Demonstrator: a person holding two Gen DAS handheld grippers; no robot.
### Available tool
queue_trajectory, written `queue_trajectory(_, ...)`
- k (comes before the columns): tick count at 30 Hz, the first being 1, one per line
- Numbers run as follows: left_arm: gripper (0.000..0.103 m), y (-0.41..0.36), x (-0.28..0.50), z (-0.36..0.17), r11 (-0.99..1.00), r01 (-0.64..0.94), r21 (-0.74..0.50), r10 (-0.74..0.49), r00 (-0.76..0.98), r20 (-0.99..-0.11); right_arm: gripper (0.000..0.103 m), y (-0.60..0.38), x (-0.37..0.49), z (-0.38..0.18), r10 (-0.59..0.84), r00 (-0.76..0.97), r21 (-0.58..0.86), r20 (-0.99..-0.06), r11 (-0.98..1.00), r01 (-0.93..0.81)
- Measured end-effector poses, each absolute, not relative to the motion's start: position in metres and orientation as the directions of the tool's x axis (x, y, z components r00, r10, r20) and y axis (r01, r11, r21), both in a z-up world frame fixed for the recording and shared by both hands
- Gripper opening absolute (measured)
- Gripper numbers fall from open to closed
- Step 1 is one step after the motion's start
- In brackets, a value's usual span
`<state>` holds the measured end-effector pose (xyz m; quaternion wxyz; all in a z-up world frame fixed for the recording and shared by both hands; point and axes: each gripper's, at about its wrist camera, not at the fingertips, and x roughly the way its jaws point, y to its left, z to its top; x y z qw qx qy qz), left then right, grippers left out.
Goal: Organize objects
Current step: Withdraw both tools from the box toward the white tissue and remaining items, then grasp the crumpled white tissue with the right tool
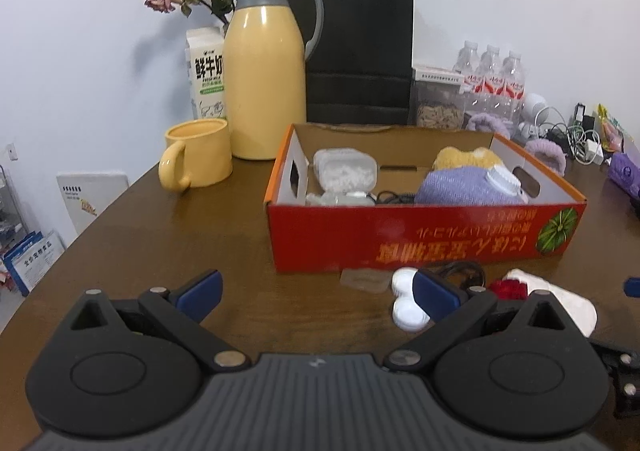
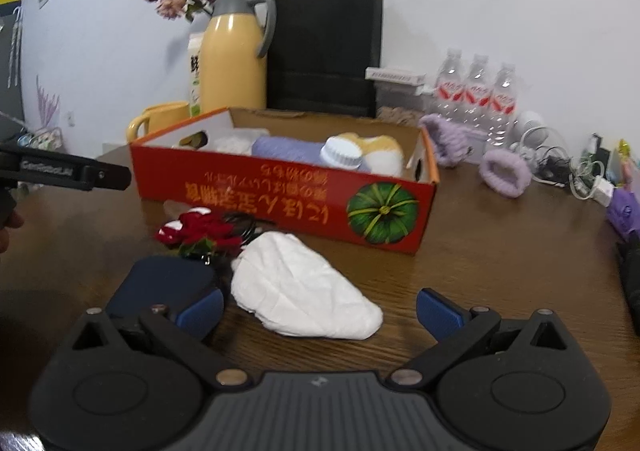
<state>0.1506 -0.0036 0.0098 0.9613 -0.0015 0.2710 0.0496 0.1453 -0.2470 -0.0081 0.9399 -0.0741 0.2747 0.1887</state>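
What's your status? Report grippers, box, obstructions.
Left gripper open, empty. Right gripper open, over white cloth. Box part filled. Red flowers, blue case loose before it.

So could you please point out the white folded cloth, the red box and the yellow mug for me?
white folded cloth (image 2: 304, 291): right wrist view, middle of its top surface.
red box (image 1: 424, 237): left wrist view, its printed front wall.
yellow mug (image 1: 204, 155): left wrist view, side of its body.

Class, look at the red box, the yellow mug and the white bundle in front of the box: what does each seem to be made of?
Red box: printed cardboard; brown raw inside, folded flaps. Yellow mug: probably glazed ceramic; thick wall, soft gloss. White bundle: looks like crinkled tissue or thin nonwoven fabric; matte, creased; cannot tell which.
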Motion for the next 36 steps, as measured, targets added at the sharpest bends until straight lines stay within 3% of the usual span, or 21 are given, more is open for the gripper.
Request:
queue_trajectory(10, 0.103, 0.003, 0.137, 0.006, 0.991, -0.133, 0.022, 0.123, 0.828, -0.547, 0.103, -0.238, 0.201, -0.018, 0.393, 0.656, -0.011, -0.644, 0.853, -0.522)
queue_trajectory(13, 0.103, 0.004, 0.136, 0.006, 0.989, -0.144, 0.022, 0.132, 0.823, -0.552, 0.097, -0.236, 0.21, -0.027, 0.422, 0.631, 0.03, -0.651, 0.845, -0.534)
queue_trajectory(16, 0.103, 0.005, 0.137, 0.005, 0.988, -0.151, 0.024, 0.139, 0.818, -0.558, 0.072, -0.239, 0.204, -0.025, 0.441, 0.642, 0.031, -0.627, 0.838, -0.545)
queue_trajectory(20, 0.103, 0.002, 0.138, 0.003, 0.988, -0.151, 0.022, 0.136, 0.812, -0.567, 0.067, -0.244, 0.2, -0.023, 0.448, 0.652, 0.044, -0.611, 0.842, -0.537)
queue_trajectory(22, 0.103, -0.001, 0.137, 0.002, 0.989, -0.146, 0.022, 0.132, 0.811, -0.57, 0.055, -0.245, 0.198, -0.023, 0.445, 0.662, 0.043, -0.604, 0.847, -0.53)
queue_trajectory(36, 0.103, -0.03, 0.132, 0.0, 0.997, -0.081, -0.001, 0.064, 0.798, -0.599, 0.053, -0.277, 0.169, -0.003, 0.386, 0.808, 0.068, -0.445, 0.914, -0.4)
